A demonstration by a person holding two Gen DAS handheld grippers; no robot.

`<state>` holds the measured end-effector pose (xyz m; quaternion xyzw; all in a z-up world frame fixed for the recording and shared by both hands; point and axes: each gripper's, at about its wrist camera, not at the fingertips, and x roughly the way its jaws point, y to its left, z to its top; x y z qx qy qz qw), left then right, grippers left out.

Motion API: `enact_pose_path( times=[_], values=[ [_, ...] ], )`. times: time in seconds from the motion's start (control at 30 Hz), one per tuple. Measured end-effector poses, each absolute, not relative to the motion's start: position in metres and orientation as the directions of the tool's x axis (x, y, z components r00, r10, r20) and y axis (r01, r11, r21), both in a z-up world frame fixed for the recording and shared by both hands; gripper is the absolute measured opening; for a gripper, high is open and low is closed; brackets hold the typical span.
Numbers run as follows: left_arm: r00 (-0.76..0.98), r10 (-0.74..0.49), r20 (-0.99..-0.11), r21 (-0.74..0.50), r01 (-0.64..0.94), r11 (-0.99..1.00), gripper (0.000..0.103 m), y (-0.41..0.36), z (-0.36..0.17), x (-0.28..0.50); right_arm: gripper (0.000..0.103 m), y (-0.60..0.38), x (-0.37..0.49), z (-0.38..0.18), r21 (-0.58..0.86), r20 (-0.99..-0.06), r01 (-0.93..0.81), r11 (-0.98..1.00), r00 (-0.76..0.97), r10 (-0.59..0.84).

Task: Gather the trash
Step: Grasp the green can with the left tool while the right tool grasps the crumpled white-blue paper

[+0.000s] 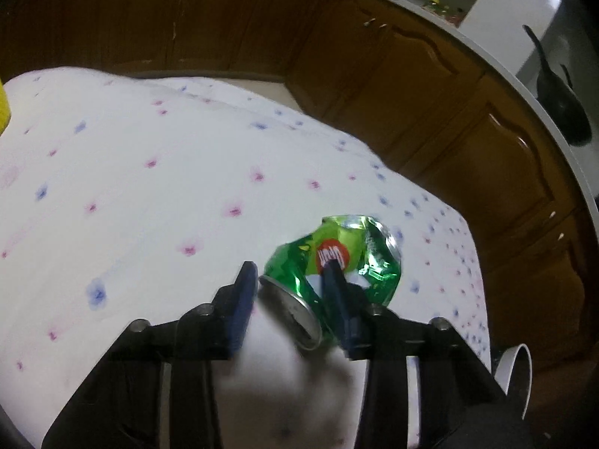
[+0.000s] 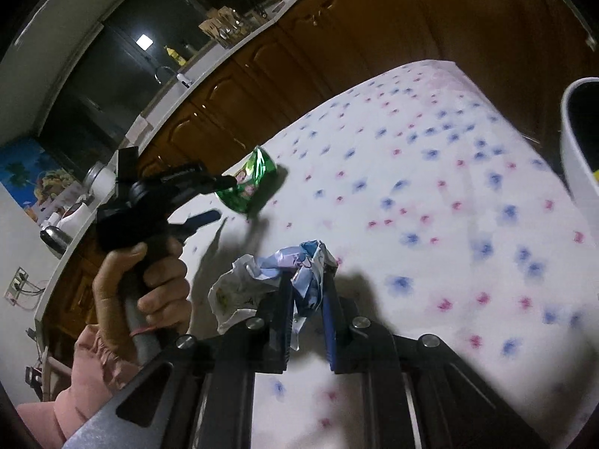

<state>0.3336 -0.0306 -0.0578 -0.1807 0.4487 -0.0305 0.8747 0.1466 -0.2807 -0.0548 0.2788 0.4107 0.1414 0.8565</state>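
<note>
A crushed green soda can [image 1: 337, 262] lies on the flowered white tablecloth [image 1: 149, 187]. My left gripper [image 1: 292, 269] is open, its jaws on either side of the can's rim end; the right finger overlaps the can's side. In the right wrist view the same can [image 2: 249, 181] sits at the left gripper's [image 2: 224, 198] tips, one finger against it, the other below and apart. My right gripper [image 2: 305, 280] is shut on a crumpled blue-and-white paper wrapper [image 2: 299, 265], held over the cloth.
A white bin [image 2: 580, 142] with a dark inside stands at the table's right edge; its rim shows in the left wrist view [image 1: 518, 366]. Brown cabinets [image 1: 411, 93] and a white counter [image 1: 524, 86] run behind the table. A yellow object [image 1: 4, 112] sits at the far left.
</note>
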Motion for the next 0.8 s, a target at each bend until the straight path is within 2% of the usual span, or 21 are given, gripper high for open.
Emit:
enact_pose_path(
  times=[0.13,0.53,0.8],
  values=[
    [0.619,-0.221,-0.753,-0.314,-0.042,0.949,0.029,-0.043,-0.049,0.323,0.014,-0.293,0.138,-0.053,0.592,-0.629,0.013,0.806,0.631,0.453],
    [0.588,-0.410,-0.697,-0.379,0.184,0.907,0.028,-0.066,-0.024,0.245,0.014,-0.329,0.100,-0.025,0.554,-0.606,0.039,0.832,0.704,0.370],
    [0.543,-0.490,-0.682,-0.397,0.289,0.871,0.027,-0.097,-0.013,0.202,0.014,-0.342,0.076,-0.013,0.538,-0.599,0.059,0.841,0.729,0.332]
  ],
)
